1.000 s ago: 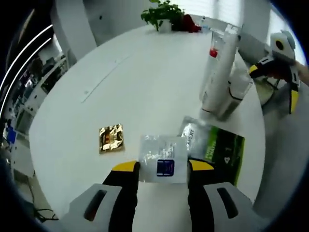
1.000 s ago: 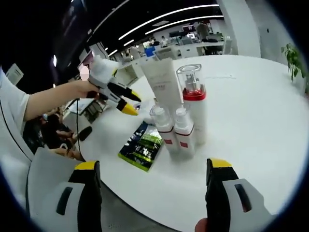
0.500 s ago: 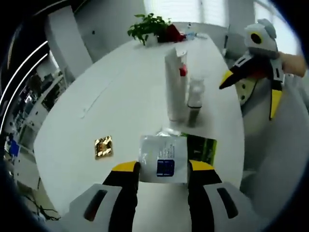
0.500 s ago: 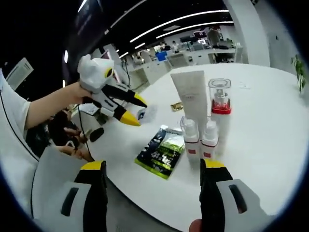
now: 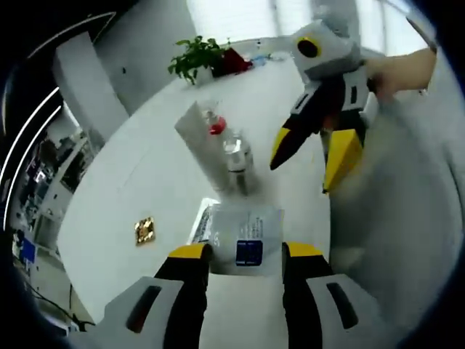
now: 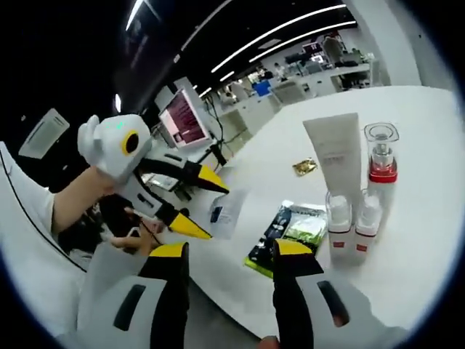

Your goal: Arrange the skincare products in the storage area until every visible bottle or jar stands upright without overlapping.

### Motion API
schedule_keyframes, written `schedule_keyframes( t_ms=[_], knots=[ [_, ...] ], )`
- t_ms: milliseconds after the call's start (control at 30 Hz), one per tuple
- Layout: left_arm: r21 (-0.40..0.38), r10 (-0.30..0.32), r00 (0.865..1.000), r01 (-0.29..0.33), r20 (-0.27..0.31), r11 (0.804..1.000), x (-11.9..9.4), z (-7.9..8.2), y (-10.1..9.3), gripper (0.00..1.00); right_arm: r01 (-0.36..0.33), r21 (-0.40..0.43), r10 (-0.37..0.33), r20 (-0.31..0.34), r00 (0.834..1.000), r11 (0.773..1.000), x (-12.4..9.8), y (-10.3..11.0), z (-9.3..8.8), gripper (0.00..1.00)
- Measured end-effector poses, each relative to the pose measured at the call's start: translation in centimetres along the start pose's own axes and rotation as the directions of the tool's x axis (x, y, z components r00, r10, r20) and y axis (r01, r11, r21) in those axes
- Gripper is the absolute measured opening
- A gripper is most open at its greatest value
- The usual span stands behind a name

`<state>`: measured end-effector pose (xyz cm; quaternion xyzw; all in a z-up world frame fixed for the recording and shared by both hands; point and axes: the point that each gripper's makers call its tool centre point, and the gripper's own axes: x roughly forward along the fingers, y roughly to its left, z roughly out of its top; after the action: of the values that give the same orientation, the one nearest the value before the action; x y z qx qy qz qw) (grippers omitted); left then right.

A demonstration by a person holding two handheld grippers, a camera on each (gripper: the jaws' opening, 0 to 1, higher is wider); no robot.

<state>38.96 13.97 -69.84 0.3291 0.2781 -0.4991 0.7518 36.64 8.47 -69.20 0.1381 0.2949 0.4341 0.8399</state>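
Left gripper view, from the left. Well left of the jaws and ahead, a small gold foil sachet [image 5: 144, 230] flat on the round white table [image 5: 145, 167]. Between the yellow jaw tips of the left gripper [image 5: 245, 251], a white sachet [image 5: 245, 238] with a dark blue label, pinched at both edges and held up in front of the camera. Just behind that sachet, a sliver of a flat packet's end [image 5: 200, 224] on the tabletop. Farther ahead and a little left, the skincare cluster, all upright: a white tube [image 5: 199, 142], a red-collared pump bottle [image 5: 215, 125] with clear cap, a small clear-capped bottle [image 5: 236, 156] close beside. At the far end of the table, a potted plant [image 5: 195, 56]. Up and to the right, the right gripper [image 5: 309, 151], held by a hand [image 5: 399, 69], jaws parted with nothing between them.

Right gripper view, from the left. Upper left, the left gripper [image 6: 199, 205] in a person's hand [image 6: 91, 190], its yellow tips closed on the white sachet [image 6: 224, 213]. At the bottom, the right gripper's [image 6: 231, 253] own jaws, moderately apart, holding nothing. Just beyond the right jaw, a dark green and black flat packet [image 6: 287, 231] lying on the table [image 6: 429, 153]. Beyond it, the gold foil sachet [image 6: 304, 166]. Right of the packet, the products standing close together: white tube [image 6: 336, 154], two small white bottles with red bands [image 6: 350, 229] in front, pump bottle [image 6: 382, 166] with red collar behind.
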Motion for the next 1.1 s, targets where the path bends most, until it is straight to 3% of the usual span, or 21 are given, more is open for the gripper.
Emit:
schedule_keyframes(
  t_ms=[267,433,567,733,833,867,967,1033,1100],
  knots=[
    [0.054,0.000,1.000,-0.001,0.007,0.999,-1.0,0.6,-1.6,0.45,-0.082,0.058,0.082,0.003,0.997,0.995,1.3,1.9,-0.1,0.32],
    [0.064,-0.001,1.000,0.000,0.027,0.998,-1.6,1.7,-2.2,0.45,-0.120,0.119,0.121,-0.003,0.993,0.986,1.5,2.5,-0.5,0.31],
    [0.082,-0.005,0.999,0.002,0.039,0.997,-1.7,2.4,-2.2,0.45,-0.143,0.152,0.140,0.030,0.990,0.978,1.3,2.7,0.1,0.19],
    [0.101,-0.003,0.999,-0.001,0.040,0.995,-2.1,2.6,-2.3,0.44,-0.154,0.156,0.152,0.026,0.988,0.976,1.2,2.9,-0.2,0.08],
    [0.090,0.010,0.999,-0.014,0.042,0.996,-2.4,2.6,-2.2,0.26,-0.168,0.155,0.165,0.033,0.986,0.973,1.2,3.3,-0.2,0.01],
    [0.081,0.006,0.999,-0.010,0.048,0.997,-2.5,2.7,-2.2,0.28,-0.170,0.152,0.166,0.039,0.985,0.974,1.2,3.4,-0.2,0.01],
    [0.033,-0.009,0.997,0.006,0.077,0.999,-2.3,2.4,-2.2,0.48,-0.154,0.136,0.151,0.030,0.988,0.979,1.4,3.0,-0.5,0.01],
    [0.029,0.001,0.998,-0.003,0.068,1.000,-2.4,1.9,-2.0,0.44,-0.133,0.143,0.131,0.024,0.991,0.981,1.5,2.6,-0.8,0.01],
    [-0.048,0.025,0.996,-0.021,0.082,0.999,-2.7,1.3,-1.6,0.45,-0.139,0.170,0.133,0.045,0.990,0.976,1.4,2.4,-0.5,0.01]
  ],
)
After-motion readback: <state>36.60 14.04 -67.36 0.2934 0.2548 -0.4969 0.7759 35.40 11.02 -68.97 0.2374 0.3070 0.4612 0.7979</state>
